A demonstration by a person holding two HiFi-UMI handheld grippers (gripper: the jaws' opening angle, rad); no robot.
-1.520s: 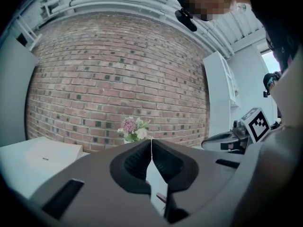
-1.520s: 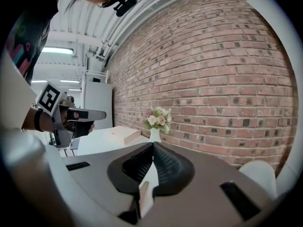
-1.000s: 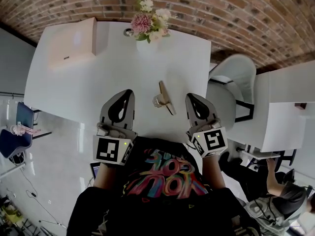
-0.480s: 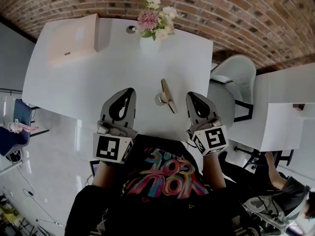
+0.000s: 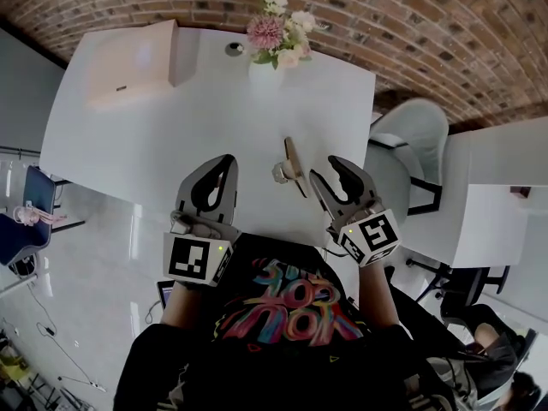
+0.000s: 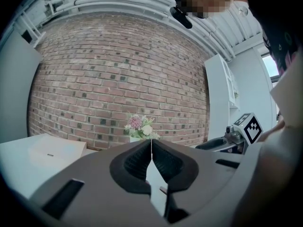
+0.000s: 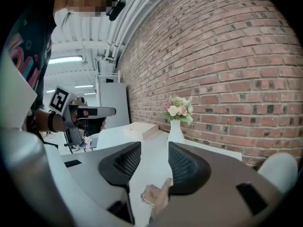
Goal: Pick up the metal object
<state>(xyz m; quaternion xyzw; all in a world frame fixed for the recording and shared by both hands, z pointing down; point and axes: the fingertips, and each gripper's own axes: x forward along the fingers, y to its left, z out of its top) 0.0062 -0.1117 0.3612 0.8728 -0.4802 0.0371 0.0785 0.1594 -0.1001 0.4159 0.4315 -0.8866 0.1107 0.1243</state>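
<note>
The metal object (image 5: pixel 289 165), a brass-coloured bar with a shiny ring at one end, lies on the white table (image 5: pixel 154 144) between my two grippers. In the right gripper view the metal object (image 7: pixel 155 197) shows low down, just ahead of the jaws. My right gripper (image 5: pixel 325 170) is angled toward it from the right. Its jaws are opening, a gap shows between them, and nothing is pressed between them (image 7: pixel 155 151). My left gripper (image 5: pixel 224 163) hovers left of the object, its jaws closed tip to tip on nothing (image 6: pixel 151 148).
A white vase of flowers (image 5: pixel 272 45) stands at the table's far edge, with a small round item (image 5: pixel 233 49) beside it. A pale flat box (image 5: pixel 133 62) sits far left. A white chair (image 5: pixel 411 139) and a second table (image 5: pixel 505 195) are to the right.
The right gripper's jaws have parted and it has turned slightly toward the metal object. The left gripper has stayed where it was.
</note>
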